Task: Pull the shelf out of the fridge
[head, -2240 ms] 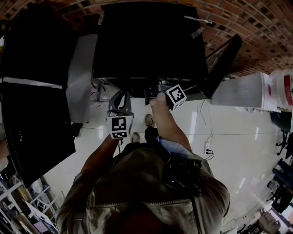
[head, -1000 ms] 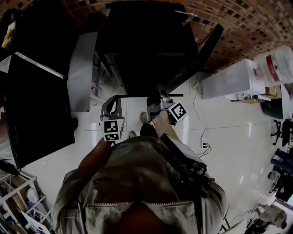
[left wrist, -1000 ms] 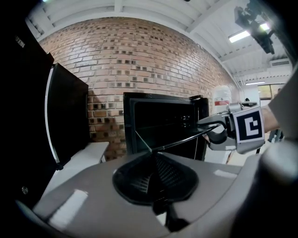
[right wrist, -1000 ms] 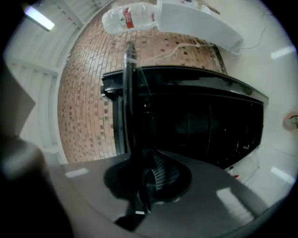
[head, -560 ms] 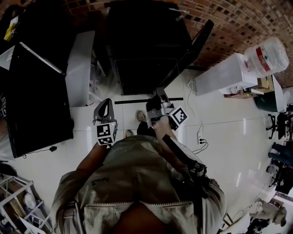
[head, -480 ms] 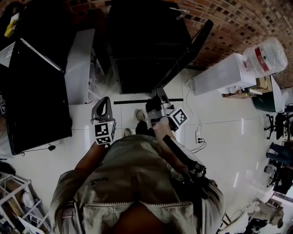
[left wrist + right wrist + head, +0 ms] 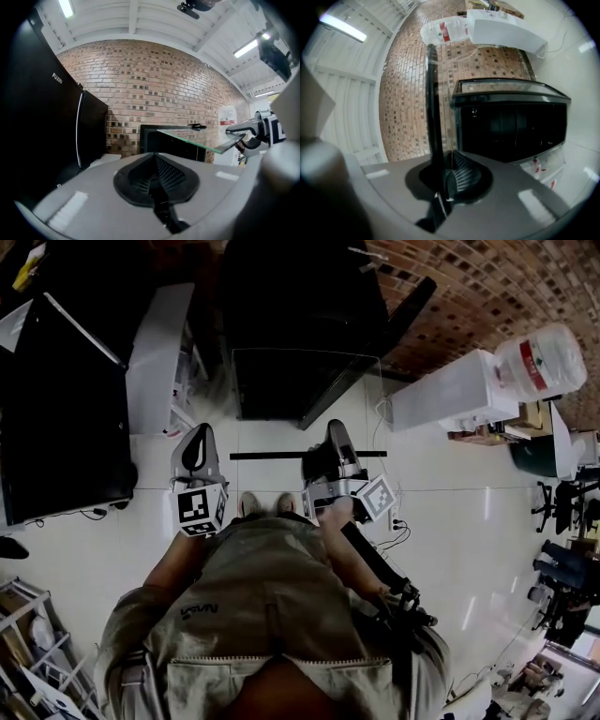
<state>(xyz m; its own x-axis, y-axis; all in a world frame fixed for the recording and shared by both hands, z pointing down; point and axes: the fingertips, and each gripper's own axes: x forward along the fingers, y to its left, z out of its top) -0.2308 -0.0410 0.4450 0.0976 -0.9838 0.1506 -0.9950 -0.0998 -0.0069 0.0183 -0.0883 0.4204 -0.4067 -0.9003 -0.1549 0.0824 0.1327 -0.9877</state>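
Note:
A clear glass shelf (image 7: 281, 409) with a dark front strip hangs level in the air in front of the black fridge (image 7: 300, 306), whose door (image 7: 375, 334) stands open. My right gripper (image 7: 335, 435) is shut on the shelf's front edge. In the right gripper view the shelf (image 7: 432, 108) runs edge-on between the pressed jaws of that gripper (image 7: 440, 187). My left gripper (image 7: 197, 442) is beside the shelf's left corner, apart from it and shut on nothing. In the left gripper view, my left gripper (image 7: 157, 180) shows closed jaws and the shelf (image 7: 197, 140) floats ahead.
A tall black cabinet (image 7: 56, 399) and a white panel (image 7: 155, 343) stand at the left. A white cabinet (image 7: 450, 390) with a water bottle (image 7: 539, 357) stands at the right. A cable and socket (image 7: 394, 526) lie on the glossy white floor. A brick wall runs behind.
The shelf has come out of the fridge with my right gripper, which has drawn back from it. My left gripper has moved left and back too.

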